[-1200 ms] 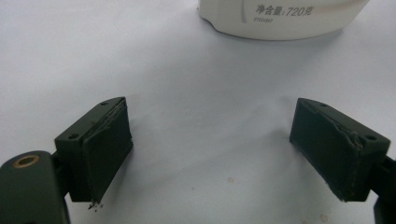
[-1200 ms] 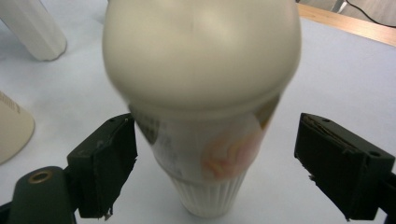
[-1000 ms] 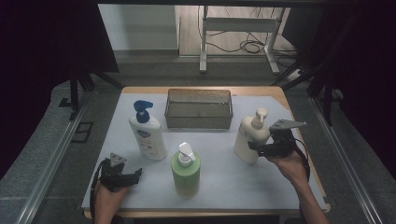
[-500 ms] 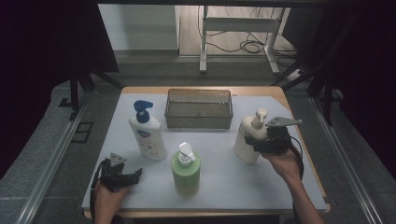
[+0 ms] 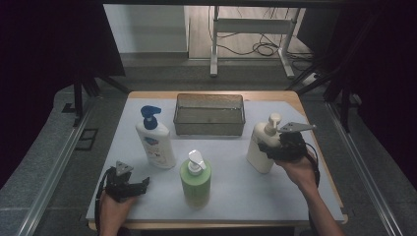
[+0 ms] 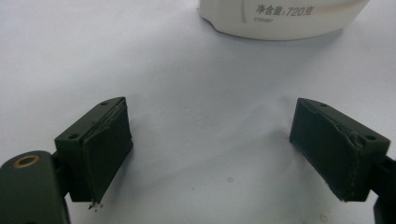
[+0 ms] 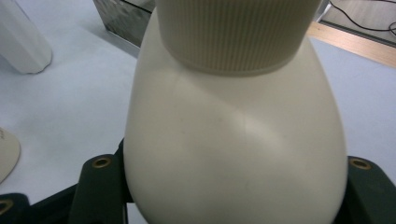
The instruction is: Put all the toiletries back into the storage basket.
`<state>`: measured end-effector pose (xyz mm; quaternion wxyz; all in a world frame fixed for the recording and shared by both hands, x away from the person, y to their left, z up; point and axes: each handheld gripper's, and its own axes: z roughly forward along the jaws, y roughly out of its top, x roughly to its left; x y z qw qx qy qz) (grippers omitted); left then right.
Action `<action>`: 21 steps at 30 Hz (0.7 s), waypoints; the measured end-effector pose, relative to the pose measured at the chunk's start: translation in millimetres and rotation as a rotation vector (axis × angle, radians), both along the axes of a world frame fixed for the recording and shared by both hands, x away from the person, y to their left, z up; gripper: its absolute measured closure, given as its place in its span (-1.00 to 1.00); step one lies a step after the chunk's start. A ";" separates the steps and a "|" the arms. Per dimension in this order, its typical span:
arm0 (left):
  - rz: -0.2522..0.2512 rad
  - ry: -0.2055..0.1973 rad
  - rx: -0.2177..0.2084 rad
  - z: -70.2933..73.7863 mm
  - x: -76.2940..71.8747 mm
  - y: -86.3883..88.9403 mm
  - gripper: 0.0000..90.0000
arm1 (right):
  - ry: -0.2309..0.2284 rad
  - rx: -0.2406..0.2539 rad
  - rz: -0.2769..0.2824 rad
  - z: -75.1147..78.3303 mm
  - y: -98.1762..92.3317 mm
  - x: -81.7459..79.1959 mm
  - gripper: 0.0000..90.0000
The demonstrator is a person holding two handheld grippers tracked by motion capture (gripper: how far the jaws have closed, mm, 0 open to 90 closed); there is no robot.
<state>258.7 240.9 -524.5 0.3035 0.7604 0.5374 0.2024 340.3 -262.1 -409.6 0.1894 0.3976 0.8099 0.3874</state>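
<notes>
Cream pump bottle taken at the right of the bench.

The cream bottle (image 5: 260, 147) is stood upright, long axis vertical, right of centre; its body is seated between the right claw (image 5: 273, 149), whose jaws have just been closing onto it. The left claw (image 5: 140, 184) is held spread and empty, near-left. A wire basket (image 5: 209, 114) is set farther back on the pale bench (image 5: 246, 187).

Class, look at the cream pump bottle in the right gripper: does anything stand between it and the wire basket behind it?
Nothing visible does. The cream pump bottle sits in the right gripper; bare mat lies between it and the wire basket.
</notes>
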 end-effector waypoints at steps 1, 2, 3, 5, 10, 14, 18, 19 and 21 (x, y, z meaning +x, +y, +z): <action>0.000 0.000 -0.001 0.0 0.0 0.0 -0.73 | 0.007 0.002 0.001 3.0 -0.1 0.5 -0.16; 0.000 0.000 -0.001 0.0 0.0 0.0 -0.73 | 0.007 0.002 0.001 3.0 -0.1 0.5 -0.16; 0.000 0.000 0.000 0.0 0.0 0.1 -0.73 | 0.008 -0.006 0.003 6.3 0.1 0.8 -0.16; 0.001 0.001 -0.002 0.0 0.0 -0.1 -0.73 | 0.006 -0.012 0.004 7.8 0.5 0.9 -0.16; 0.002 -0.001 -0.003 -0.1 0.0 -0.1 -0.73 | -0.005 -0.019 0.009 14.7 4.4 0.6 -0.16; -0.001 -0.002 -0.001 -0.1 0.2 0.1 -0.73 | -0.007 -0.008 0.025 22.8 11.9 2.1 -0.16; -0.002 -0.001 0.001 0.0 0.2 0.3 -0.73 | -0.010 -0.004 0.035 28.7 18.2 3.0 -0.16; -0.002 -0.002 -0.001 -0.1 0.1 0.2 -0.73 | -0.015 -0.003 0.040 32.6 22.6 3.8 -0.16; -0.002 -0.002 0.000 -0.1 0.1 0.2 -0.73 | -0.017 -0.002 0.046 35.8 26.9 4.9 -0.16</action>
